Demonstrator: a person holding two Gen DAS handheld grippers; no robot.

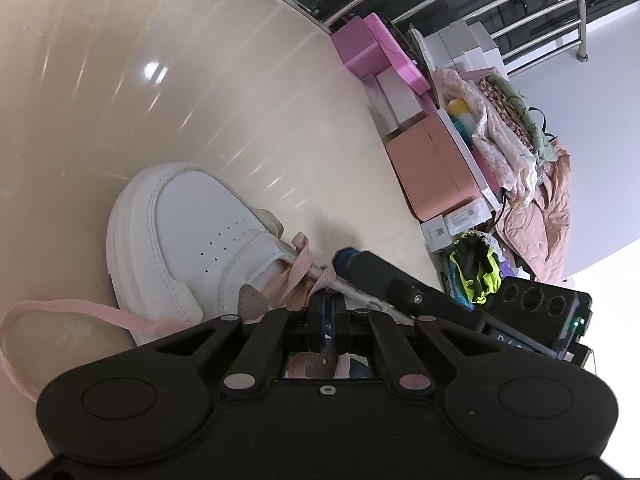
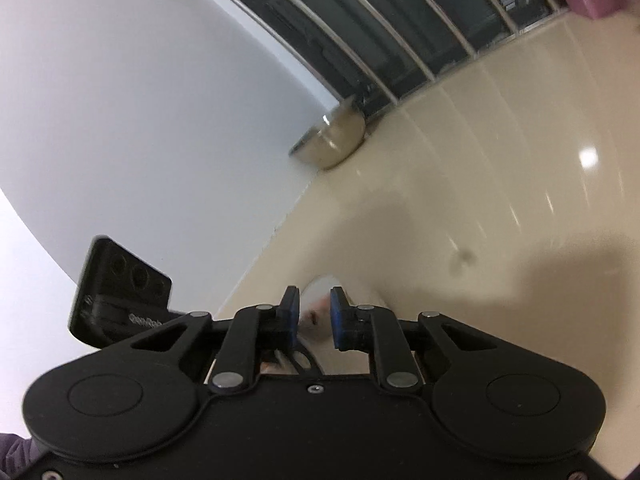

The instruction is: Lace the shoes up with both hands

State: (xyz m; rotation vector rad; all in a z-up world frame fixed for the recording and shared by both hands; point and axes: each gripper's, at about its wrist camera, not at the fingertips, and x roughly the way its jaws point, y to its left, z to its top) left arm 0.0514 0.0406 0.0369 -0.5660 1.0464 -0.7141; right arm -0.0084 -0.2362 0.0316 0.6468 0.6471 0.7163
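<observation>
On the floor, the shoe (image 1: 172, 236) sits stiff; its soft lace (image 1: 298, 276) is pinched in the closed left gripper (image 1: 328, 312). Right gripper (image 2: 315, 312) fingers stand apart, empty; grasp near the tip.

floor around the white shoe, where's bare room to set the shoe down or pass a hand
Bare: the glossy cream floor beyond the white leather sneaker, up to the steel railing; and the stretch near the steel bowl by the white wall. Crowded: the pink and white boxes and heaped clothes on the right; the loose pink lace trails left.
</observation>
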